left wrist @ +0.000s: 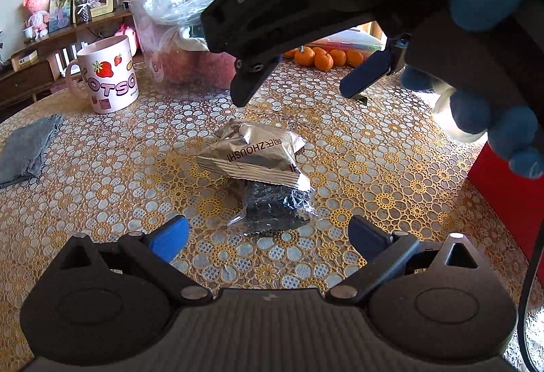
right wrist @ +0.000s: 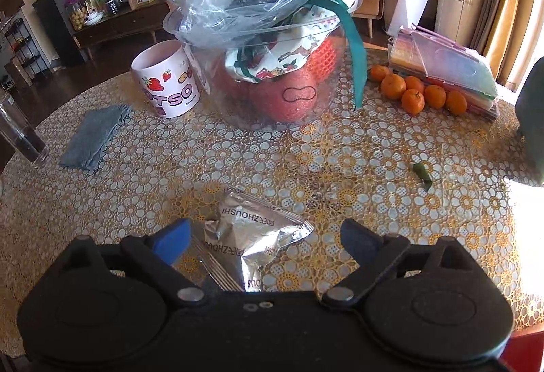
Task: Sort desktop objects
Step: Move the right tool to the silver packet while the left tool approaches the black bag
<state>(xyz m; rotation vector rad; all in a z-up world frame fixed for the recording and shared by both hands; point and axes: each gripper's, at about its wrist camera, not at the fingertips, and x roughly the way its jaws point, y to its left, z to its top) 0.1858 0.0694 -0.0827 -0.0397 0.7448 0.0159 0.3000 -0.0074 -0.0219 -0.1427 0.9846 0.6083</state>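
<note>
A silver foil snack packet lies on the lace-patterned table, resting partly on a clear wrapper with dark contents. My left gripper is open, low over the table, with the packets just ahead between its blue fingers. My right gripper hangs open above and beyond the foil packet in the left wrist view. In the right wrist view the right gripper is open and the foil packet lies between its fingers, below them.
A pink strawberry mug and a clear bowl stuffed with bags stand at the back. A grey cloth lies left, next to a glass. Oranges and plastic folders sit back right. A red box is at right.
</note>
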